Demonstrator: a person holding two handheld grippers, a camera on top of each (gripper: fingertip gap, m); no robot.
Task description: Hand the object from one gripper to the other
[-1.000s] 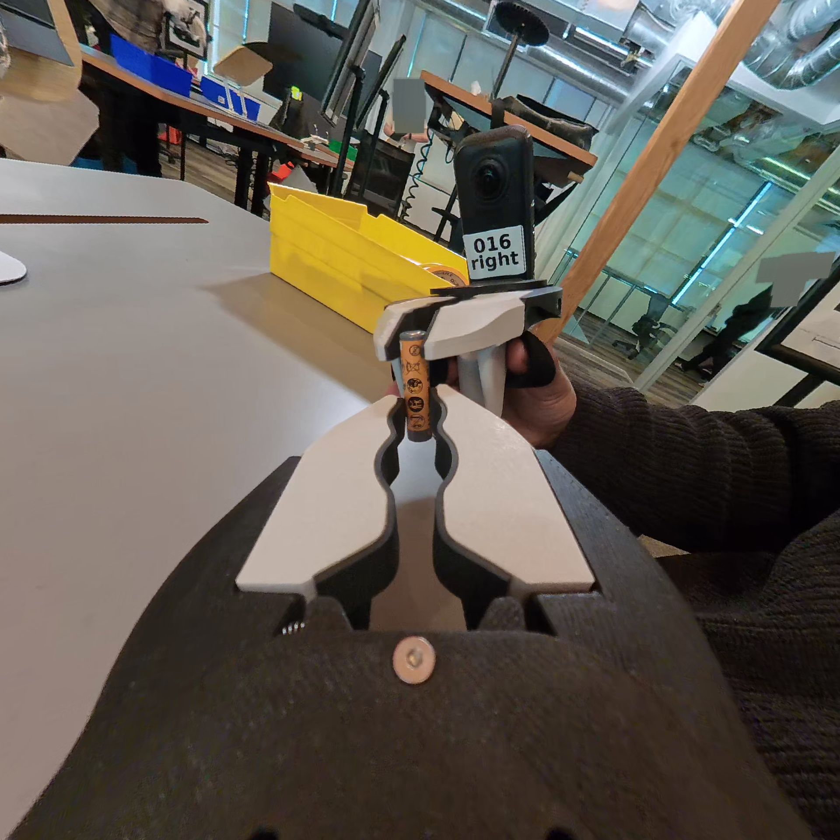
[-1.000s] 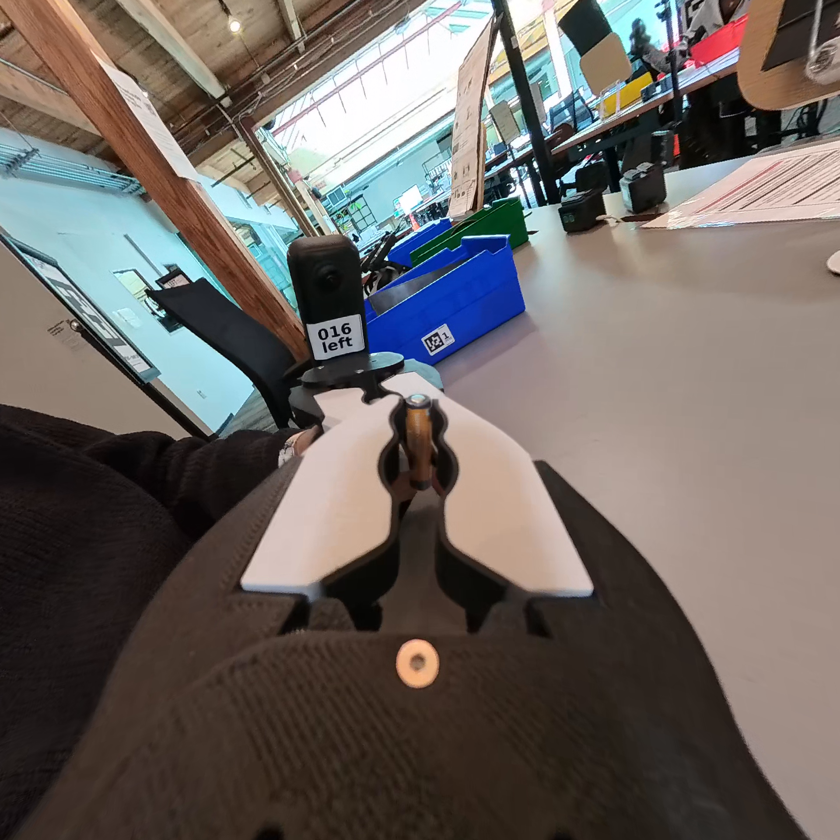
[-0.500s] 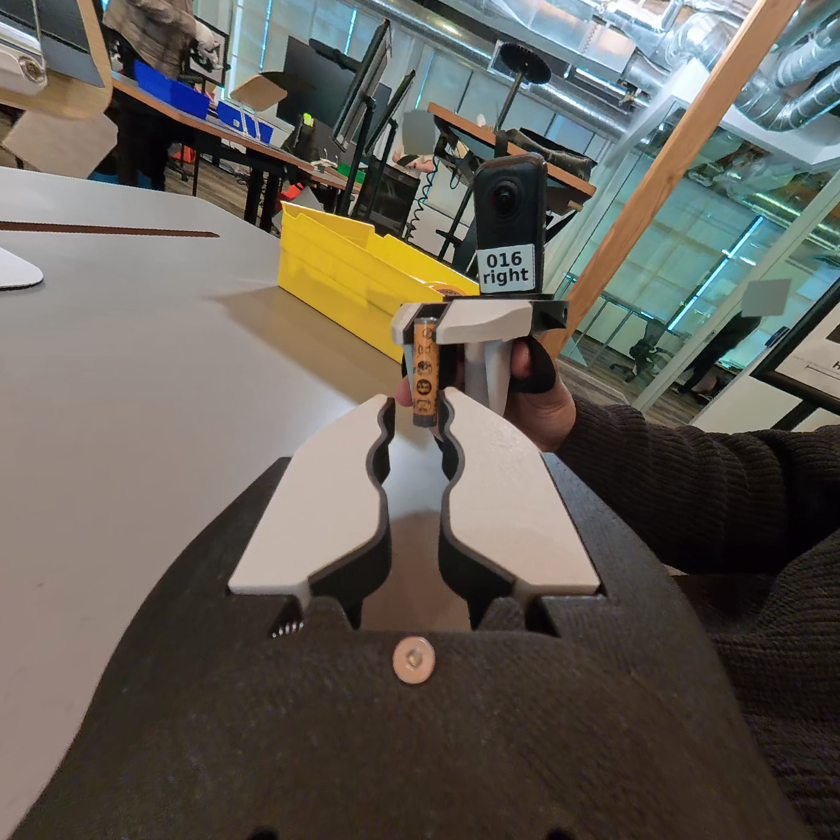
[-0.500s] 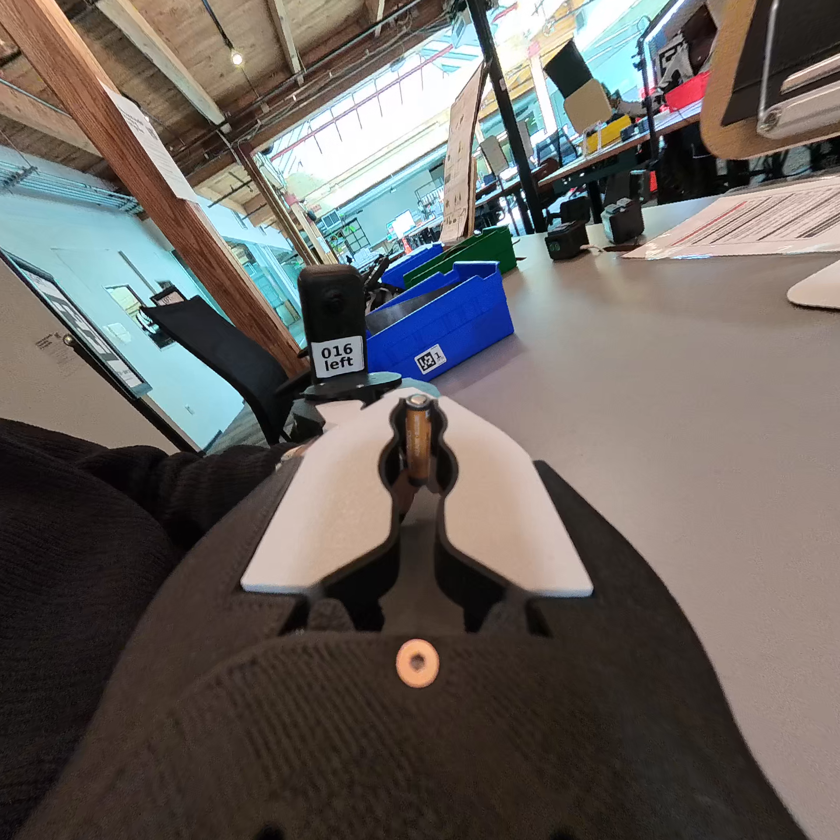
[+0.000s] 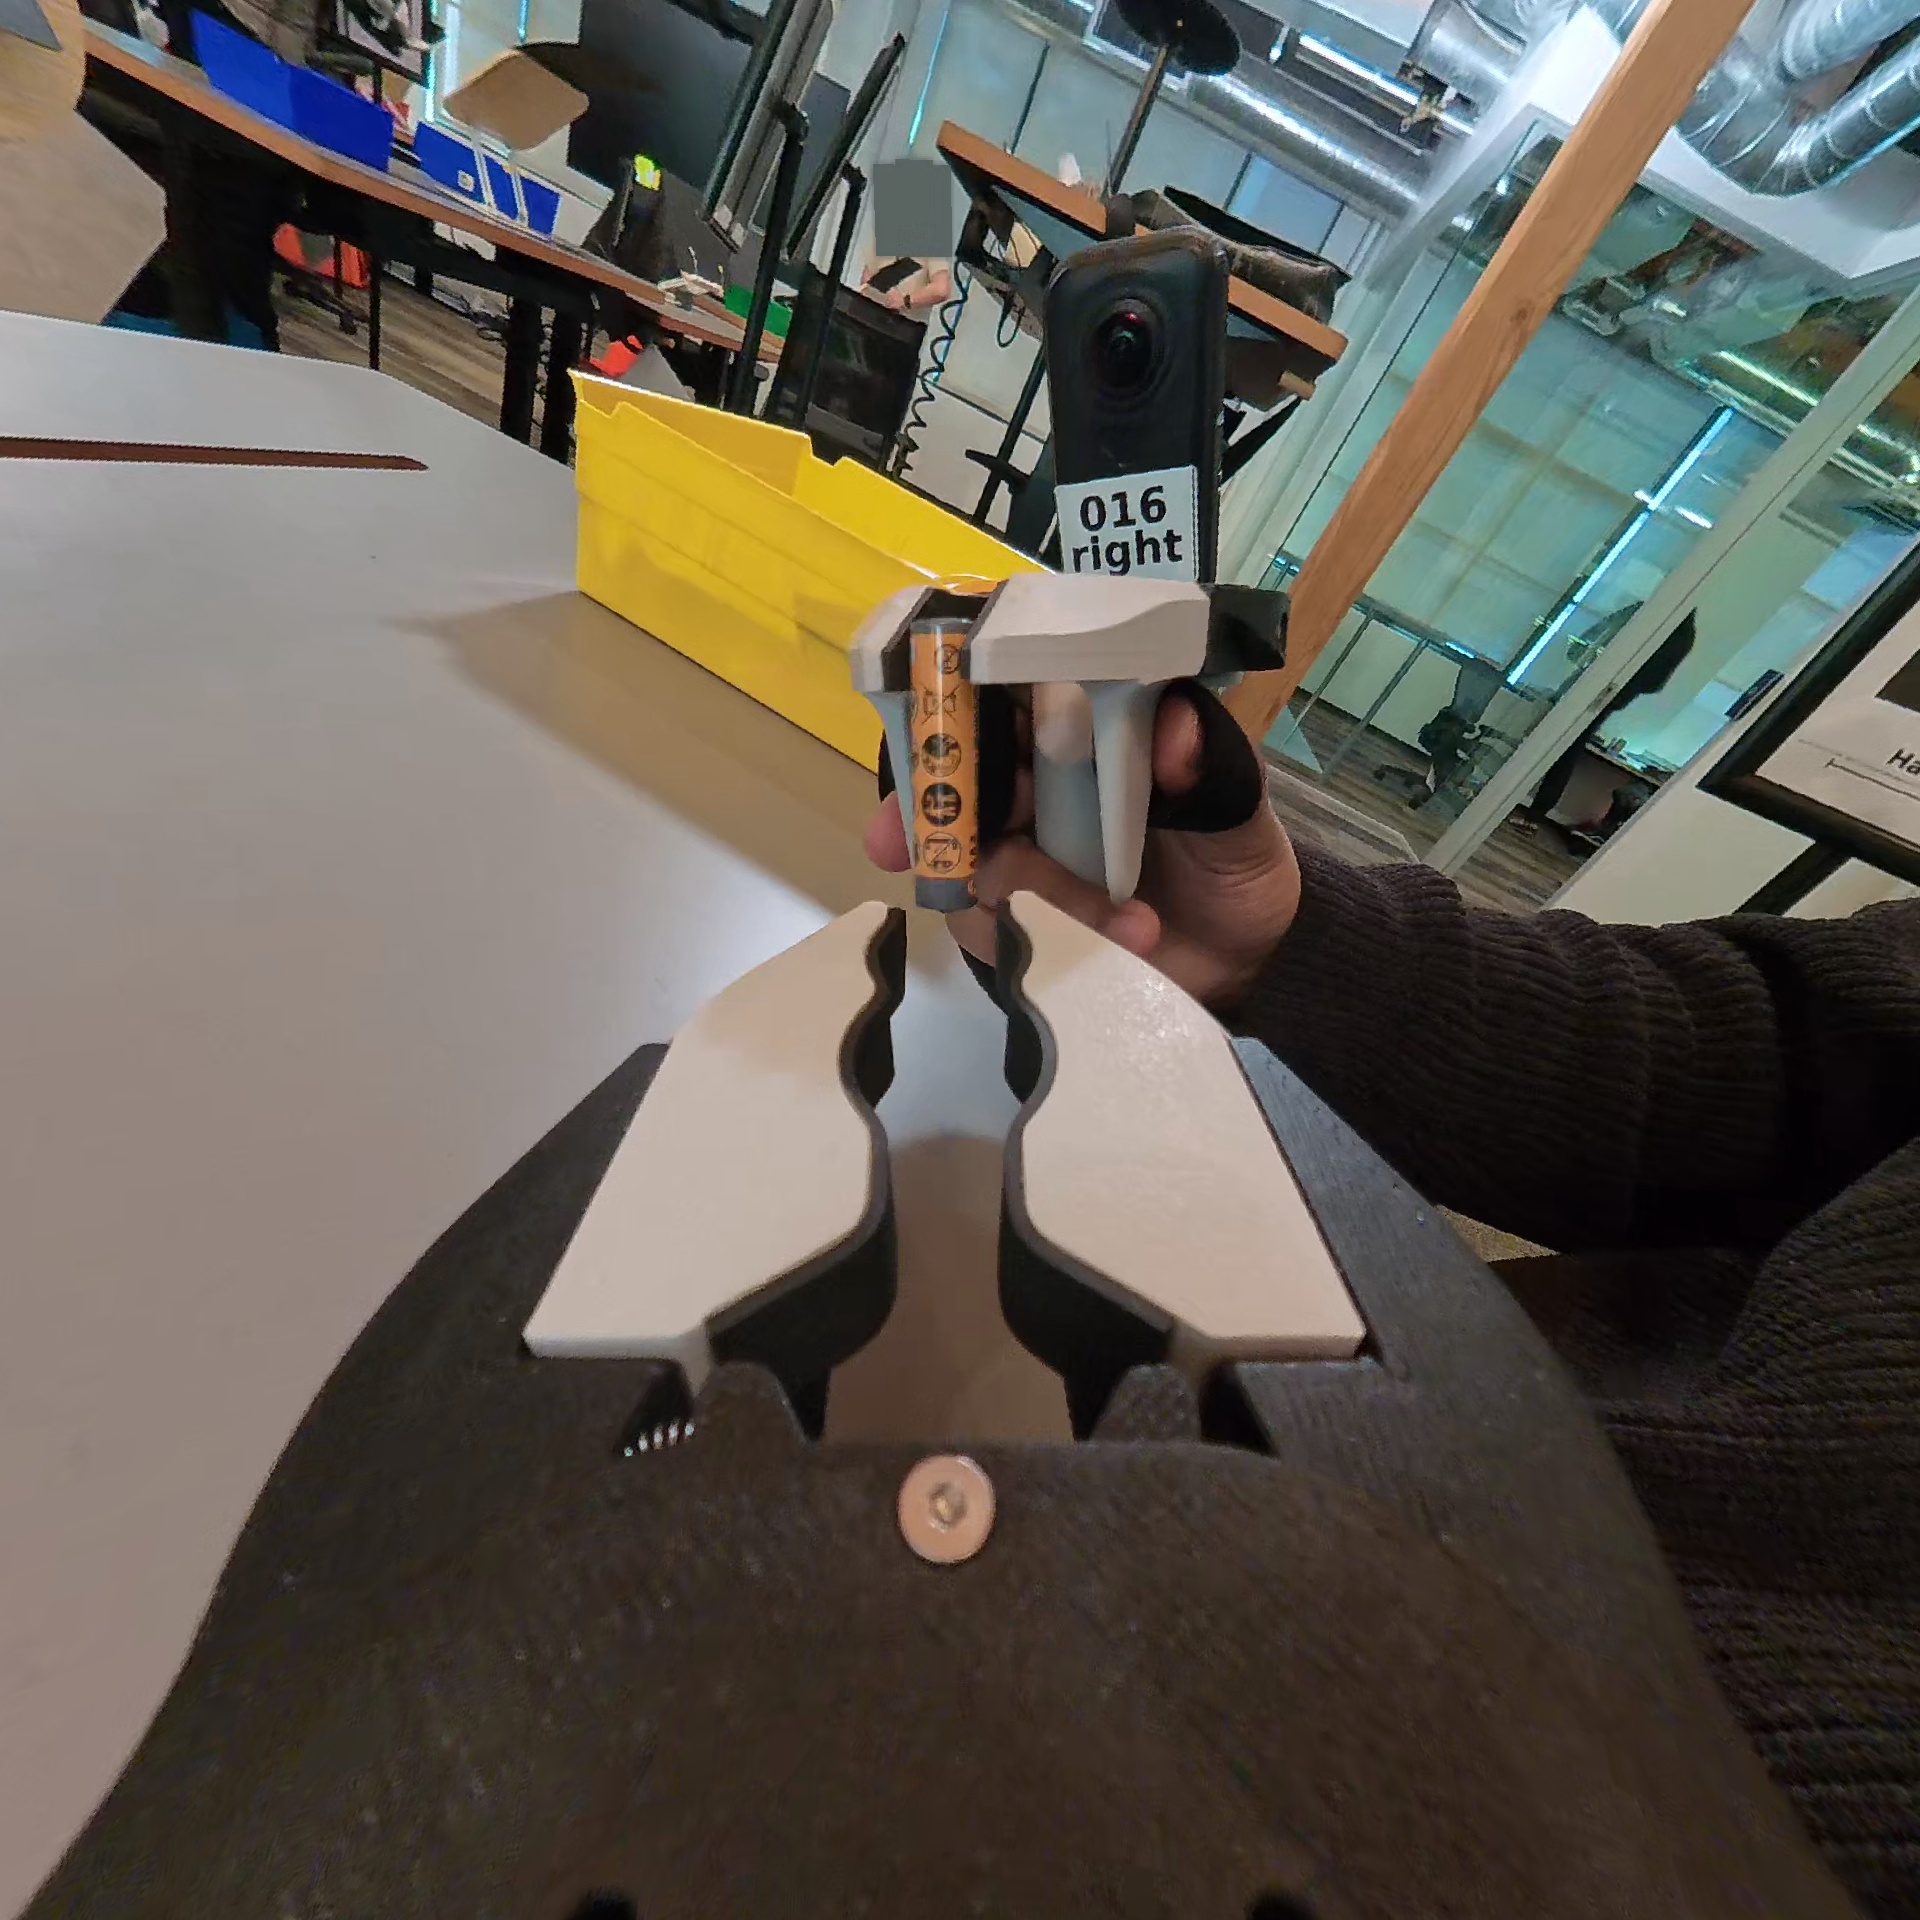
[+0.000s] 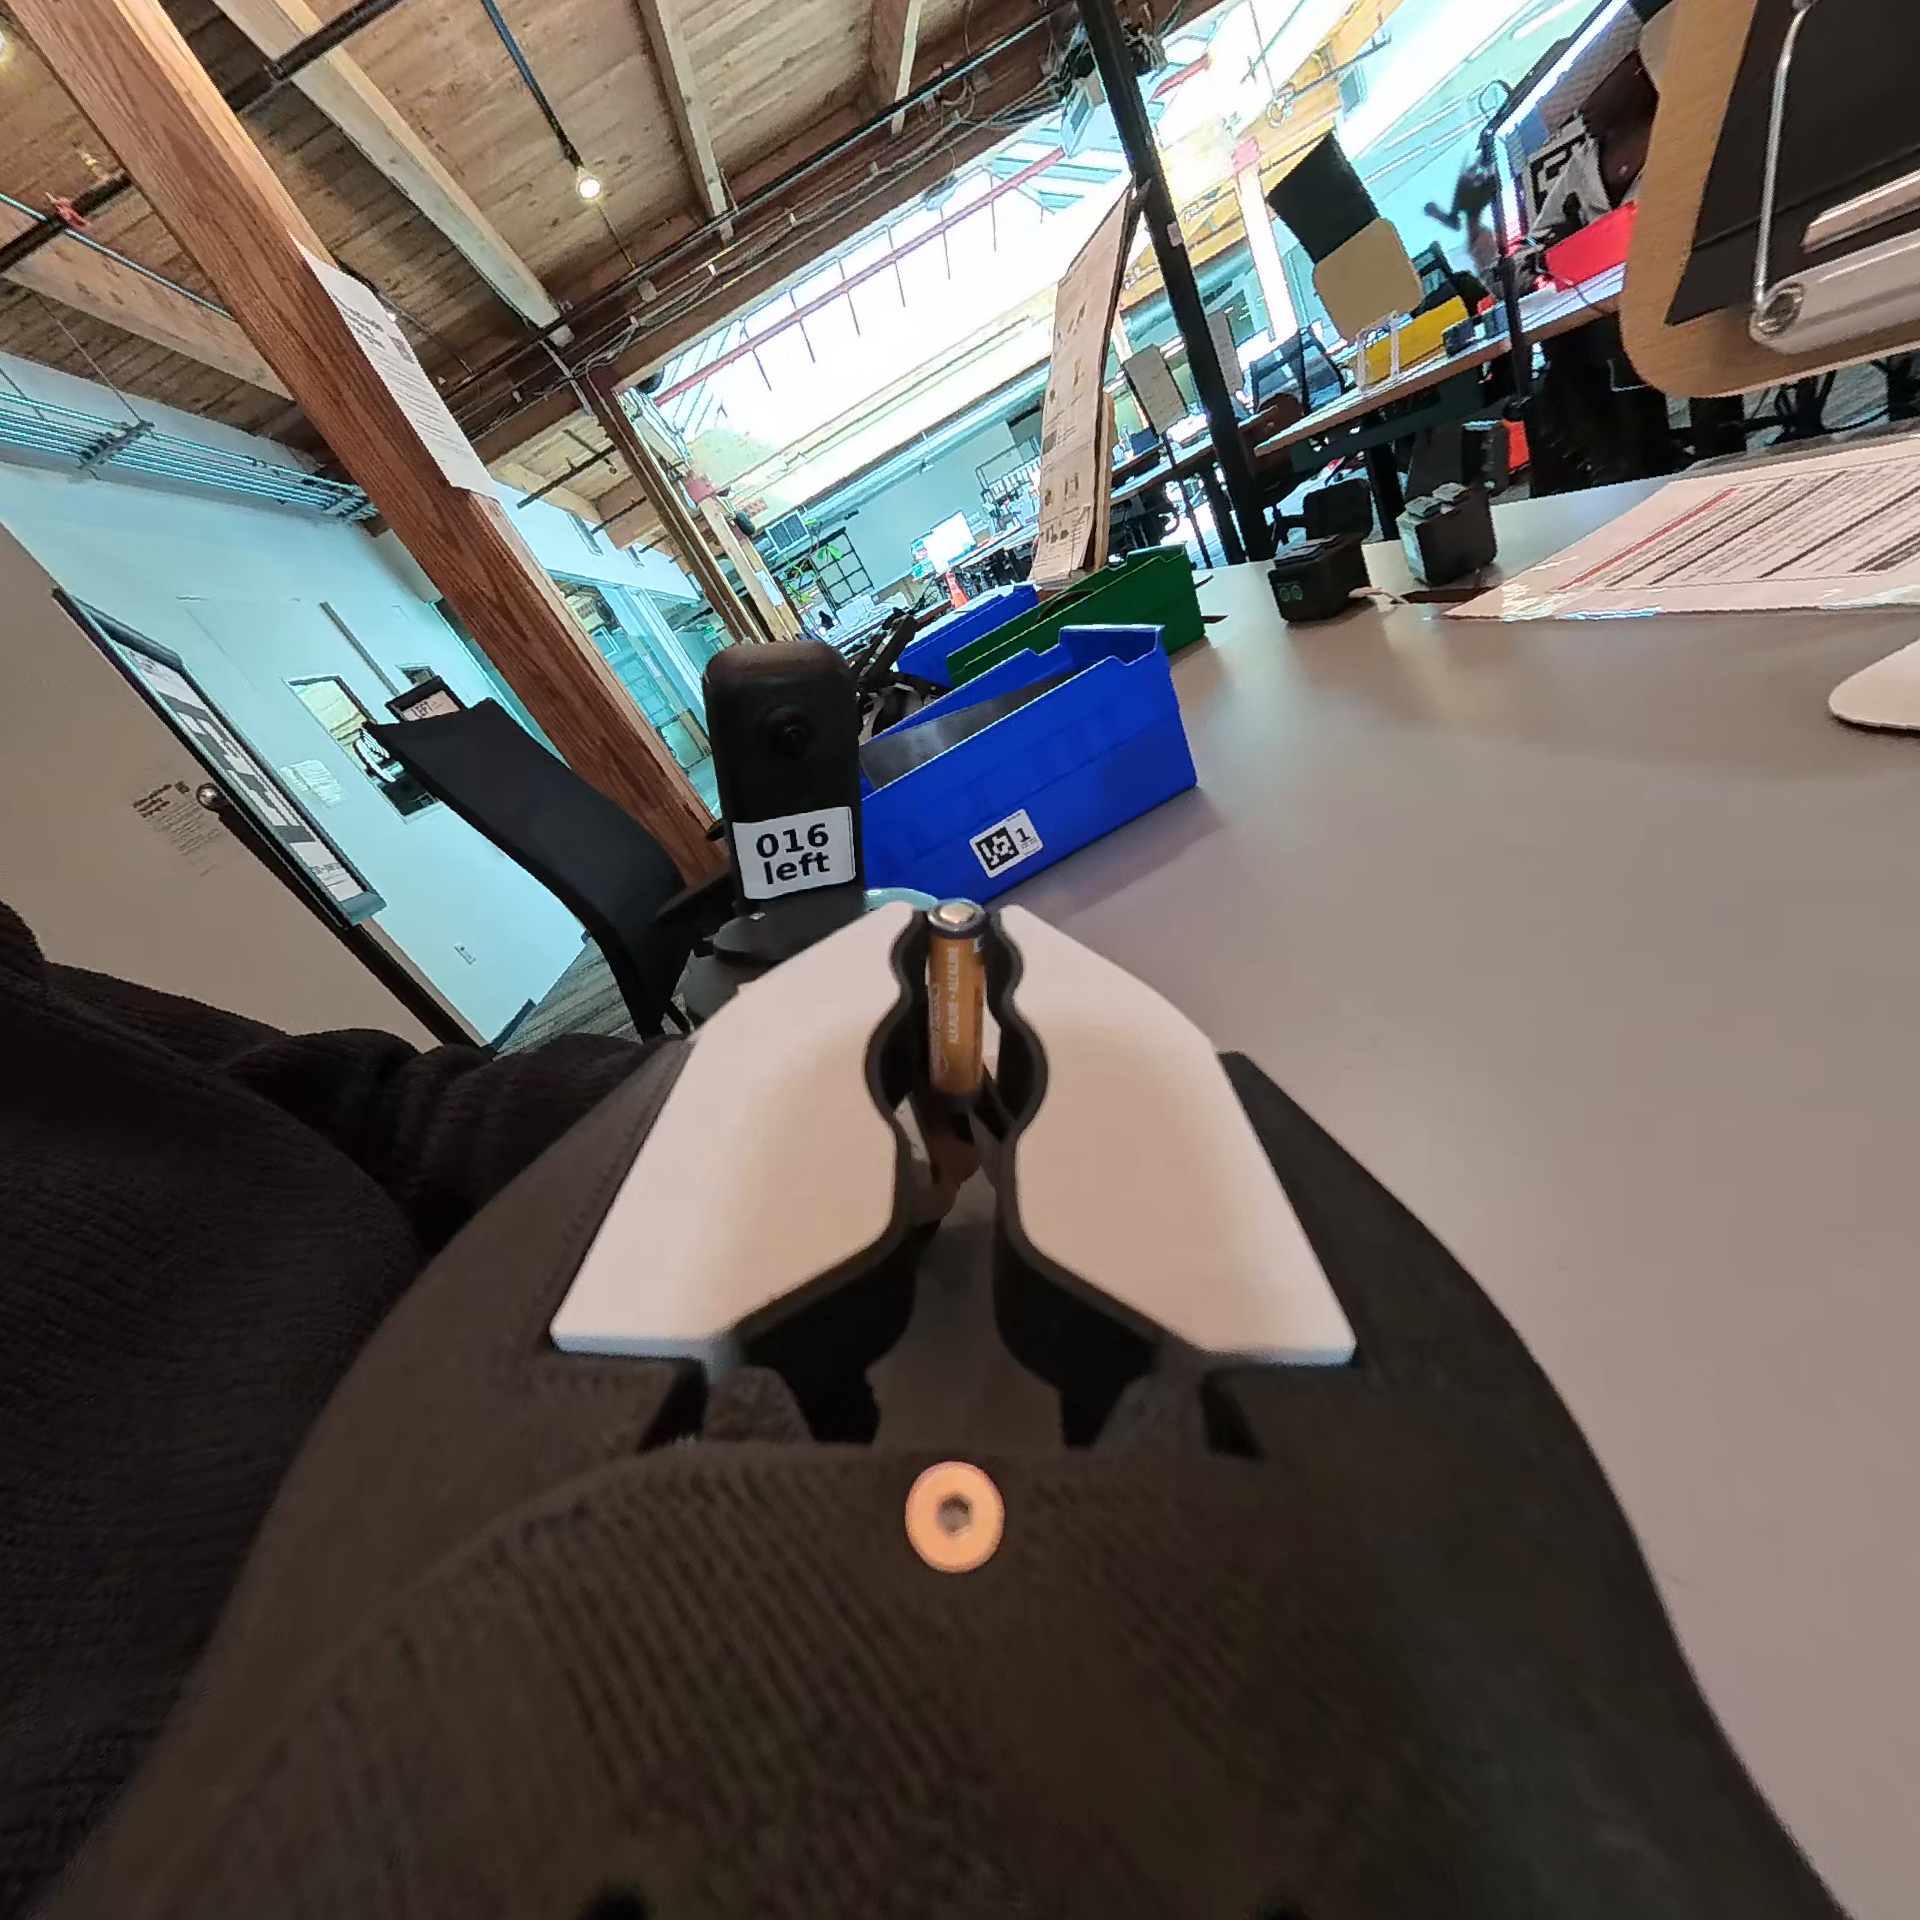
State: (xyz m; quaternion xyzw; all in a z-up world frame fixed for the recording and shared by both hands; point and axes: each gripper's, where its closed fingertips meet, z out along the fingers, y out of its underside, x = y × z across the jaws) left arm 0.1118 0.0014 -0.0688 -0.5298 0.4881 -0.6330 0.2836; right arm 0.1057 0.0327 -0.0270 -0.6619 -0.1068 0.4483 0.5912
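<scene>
- Left wrist view: The left gripper point(image 5: 945, 925) stands parted and empty above the grey table point(image 5: 312, 831), its tips just below the orange battery point(image 5: 943, 769), which hangs upright, pinched near its top by the right gripper point(image 5: 940, 634). The grip is high on the cell, so a nudge from the tips below could likely tilt it or knock it loose onto the table.
- Right wrist view: The right gripper point(image 6: 958, 920) is clamped on the battery point(image 6: 954, 1013) at its fingertips only. Any loosening there risks a drop; a blue bin point(image 6: 1039, 790) sits beyond.
</scene>
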